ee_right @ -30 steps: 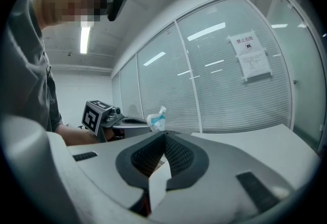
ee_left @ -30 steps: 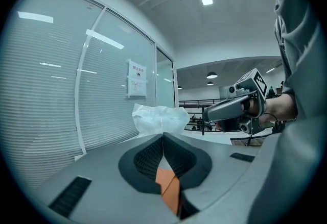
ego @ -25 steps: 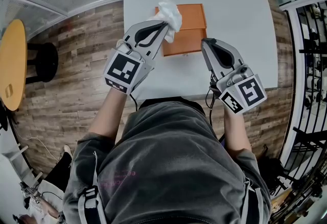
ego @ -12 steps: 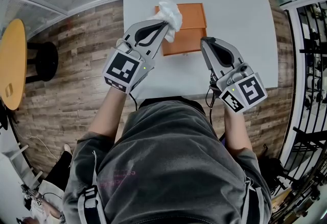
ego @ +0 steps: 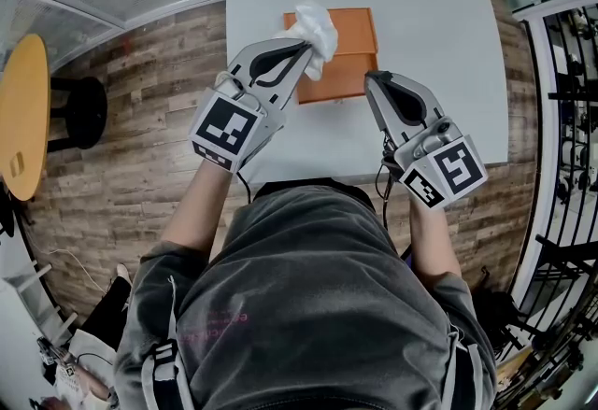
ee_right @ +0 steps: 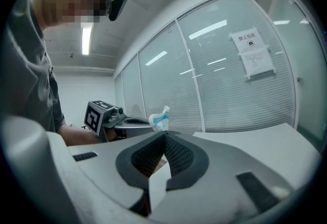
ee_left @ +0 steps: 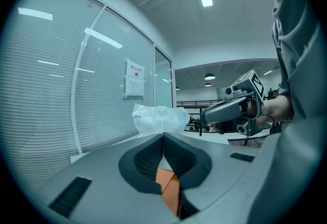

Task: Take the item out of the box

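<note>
An orange box (ego: 344, 51) lies on the white table (ego: 430, 7) in the head view. My left gripper (ego: 305, 46) is shut on a crumpled white plastic bag (ego: 315, 25) and holds it over the box's far left corner. In the left gripper view the bag (ee_left: 159, 118) bulges beyond the closed jaws and a strip of the orange box (ee_left: 167, 186) shows below them. My right gripper (ego: 370, 77) is shut with its tips beside the box's near right corner; whether it touches the box I cannot tell. In the right gripper view the bag (ee_right: 160, 118) sticks out of the left gripper (ee_right: 104, 116).
A round yellow table (ego: 21, 114) and a black stool (ego: 82, 109) stand on the wooden floor to the left. A black metal rack (ego: 572, 119) lines the right side. A glass partition with blinds (ee_right: 230, 85) runs behind the table.
The left gripper has edged slightly away from me with the bag in it. The right gripper has shifted a little toward the box.
</note>
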Action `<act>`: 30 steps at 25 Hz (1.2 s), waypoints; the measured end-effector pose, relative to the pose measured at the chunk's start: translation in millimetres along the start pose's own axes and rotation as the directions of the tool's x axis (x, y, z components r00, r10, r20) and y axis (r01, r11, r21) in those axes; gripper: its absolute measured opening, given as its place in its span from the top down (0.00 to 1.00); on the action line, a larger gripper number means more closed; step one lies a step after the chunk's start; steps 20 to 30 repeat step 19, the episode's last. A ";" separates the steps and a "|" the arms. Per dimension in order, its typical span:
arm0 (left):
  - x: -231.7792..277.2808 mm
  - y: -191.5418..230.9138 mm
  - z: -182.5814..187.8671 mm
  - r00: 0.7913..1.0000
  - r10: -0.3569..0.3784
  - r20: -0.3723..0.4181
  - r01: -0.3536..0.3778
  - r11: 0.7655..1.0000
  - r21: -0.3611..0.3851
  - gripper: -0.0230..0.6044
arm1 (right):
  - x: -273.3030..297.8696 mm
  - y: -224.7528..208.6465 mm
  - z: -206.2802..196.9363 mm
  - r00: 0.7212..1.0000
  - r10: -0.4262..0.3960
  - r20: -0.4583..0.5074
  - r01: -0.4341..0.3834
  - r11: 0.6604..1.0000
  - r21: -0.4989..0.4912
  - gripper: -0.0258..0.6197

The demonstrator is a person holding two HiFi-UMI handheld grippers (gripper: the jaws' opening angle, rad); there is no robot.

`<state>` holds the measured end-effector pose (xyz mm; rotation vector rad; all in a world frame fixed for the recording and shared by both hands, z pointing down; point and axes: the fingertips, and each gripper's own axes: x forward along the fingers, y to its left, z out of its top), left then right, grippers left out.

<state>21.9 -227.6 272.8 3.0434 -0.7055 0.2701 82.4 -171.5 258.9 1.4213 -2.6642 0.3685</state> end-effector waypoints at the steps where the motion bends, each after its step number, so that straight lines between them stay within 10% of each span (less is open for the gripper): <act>1: 0.3 -0.6 0.4 1.000 -0.001 0.000 0.001 1.000 0.000 0.94 | -0.6 -0.3 0.2 1.000 -0.001 0.000 0.001 1.000 0.000 0.96; 30: 4.6 -3.9 -2.2 1.000 -0.005 -0.006 0.005 1.000 -0.004 0.94 | 1.2 -2.2 -2.1 1.000 0.011 0.005 -0.011 1.000 0.008 0.96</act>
